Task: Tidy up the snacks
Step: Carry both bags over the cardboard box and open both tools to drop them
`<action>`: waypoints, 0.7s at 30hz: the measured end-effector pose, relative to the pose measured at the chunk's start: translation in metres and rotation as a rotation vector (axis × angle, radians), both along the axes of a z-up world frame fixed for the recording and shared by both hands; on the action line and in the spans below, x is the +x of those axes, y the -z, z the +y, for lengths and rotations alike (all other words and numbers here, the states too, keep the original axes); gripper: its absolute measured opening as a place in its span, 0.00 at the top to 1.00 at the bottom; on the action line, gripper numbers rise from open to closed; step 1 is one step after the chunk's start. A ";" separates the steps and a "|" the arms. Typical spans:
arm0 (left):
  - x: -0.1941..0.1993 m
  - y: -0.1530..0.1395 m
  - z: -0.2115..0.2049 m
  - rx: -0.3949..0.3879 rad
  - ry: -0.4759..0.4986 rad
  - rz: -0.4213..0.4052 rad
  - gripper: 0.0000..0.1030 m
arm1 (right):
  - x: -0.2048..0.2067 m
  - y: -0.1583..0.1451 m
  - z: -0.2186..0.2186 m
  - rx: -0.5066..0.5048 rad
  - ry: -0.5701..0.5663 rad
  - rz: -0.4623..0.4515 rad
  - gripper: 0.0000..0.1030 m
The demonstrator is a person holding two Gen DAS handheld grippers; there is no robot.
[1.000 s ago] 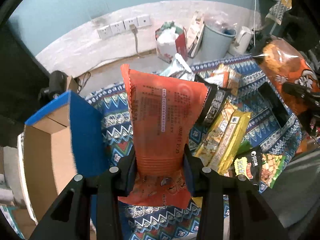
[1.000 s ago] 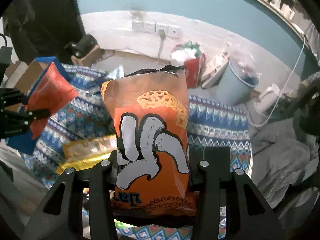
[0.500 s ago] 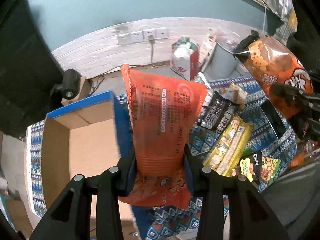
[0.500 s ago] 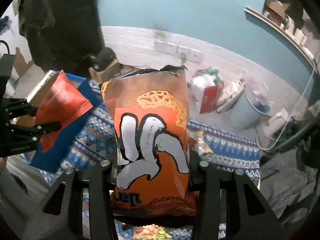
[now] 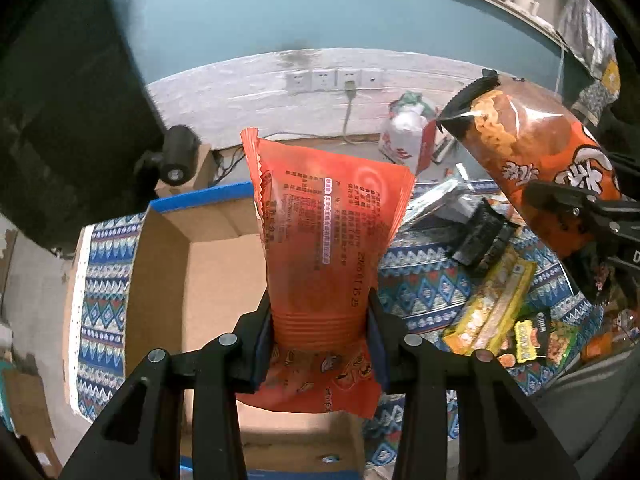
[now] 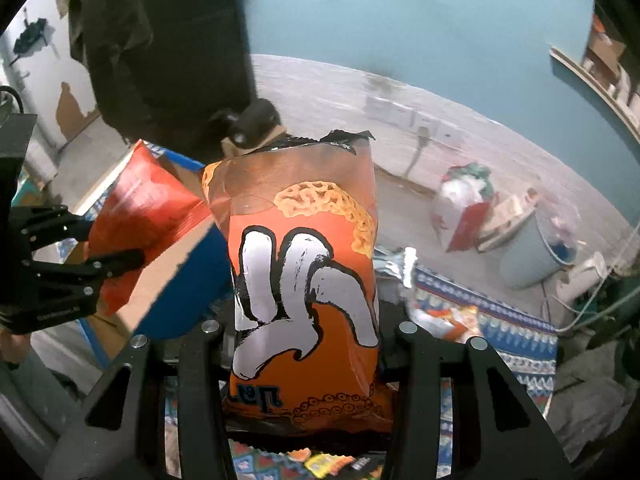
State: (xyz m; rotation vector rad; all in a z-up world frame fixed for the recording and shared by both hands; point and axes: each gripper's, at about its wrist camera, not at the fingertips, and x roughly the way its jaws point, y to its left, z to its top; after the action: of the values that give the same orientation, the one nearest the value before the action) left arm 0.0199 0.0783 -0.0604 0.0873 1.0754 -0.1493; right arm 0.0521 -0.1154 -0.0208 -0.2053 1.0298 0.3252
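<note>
My left gripper [image 5: 320, 320] is shut on a red-orange snack packet [image 5: 324, 248] and holds it upright over the open cardboard box [image 5: 208, 272] with blue outer walls. My right gripper [image 6: 308, 340] is shut on an orange puffed-snack bag [image 6: 304, 276] with a black top edge, held upright in the air. That bag also shows at the right of the left wrist view [image 5: 536, 160]. The red packet and left gripper show at the left of the right wrist view [image 6: 140, 216], above the box [image 6: 176, 280].
Several snack packs lie on the patterned blue cloth [image 5: 424, 292]: a yellow pack [image 5: 492, 304], a black pack [image 5: 480, 236], a green-black pack [image 5: 540, 340]. A red-white bag [image 5: 408, 140], a grey bin [image 6: 532, 248] and wall sockets [image 5: 332, 80] stand on the floor behind.
Both grippers have risen and swung left with their packets. The left one now hangs over the box interior. The right bag has come closer to the box.
</note>
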 end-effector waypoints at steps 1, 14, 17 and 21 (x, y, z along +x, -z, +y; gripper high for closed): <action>0.000 0.002 0.006 0.002 -0.008 0.004 0.60 | 0.000 0.002 0.006 -0.002 -0.011 0.005 0.57; 0.002 0.036 0.072 0.013 -0.128 0.072 0.60 | 0.018 0.024 0.079 0.015 -0.111 0.066 0.57; 0.000 0.047 0.090 0.016 -0.164 0.096 0.60 | 0.021 0.031 0.097 0.018 -0.138 0.083 0.57; -0.002 0.057 0.109 -0.001 -0.205 0.123 0.60 | 0.030 0.042 0.121 0.014 -0.171 0.108 0.57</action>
State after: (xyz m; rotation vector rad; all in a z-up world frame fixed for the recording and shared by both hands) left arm 0.0181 0.1872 -0.1170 -0.0341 1.1999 0.0298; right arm 0.0820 0.0057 -0.0627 -0.2665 1.1194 0.5025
